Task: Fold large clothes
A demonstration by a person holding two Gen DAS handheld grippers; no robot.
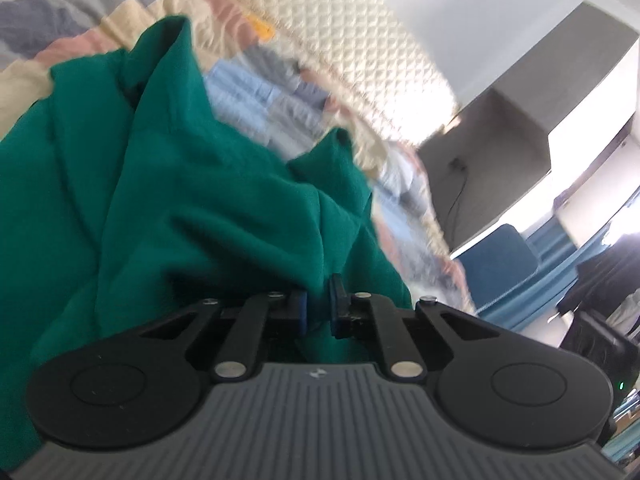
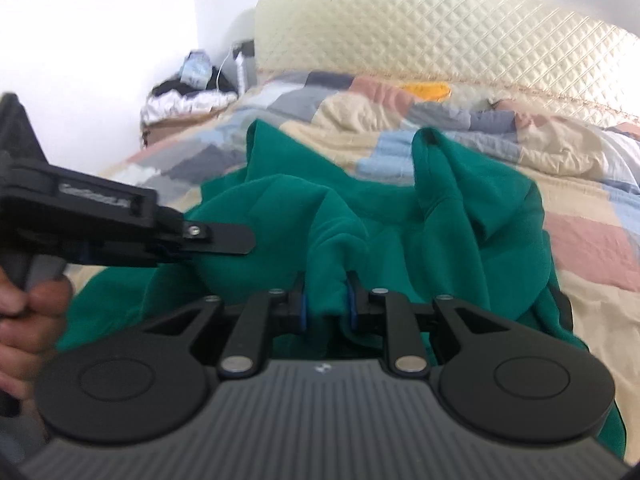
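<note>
A large green garment (image 2: pixel 460 220) lies bunched on the patchwork bedspread (image 2: pixel 580 248); it also fills the left wrist view (image 1: pixel 168 200). My left gripper (image 1: pixel 318 304) is shut on a fold of the green cloth and holds it raised. My right gripper (image 2: pixel 326 300) is shut on another fold of the same garment. The left gripper also shows in the right wrist view (image 2: pixel 224 238), at the left, held by a hand, its tip against the cloth.
A quilted cream headboard (image 2: pixel 440 36) stands behind the bed. A bedside stand with clutter (image 2: pixel 188 96) is at the far left. In the left wrist view a grey cabinet (image 1: pixel 500 128) and a blue chair (image 1: pixel 504 256) stand right of the bed.
</note>
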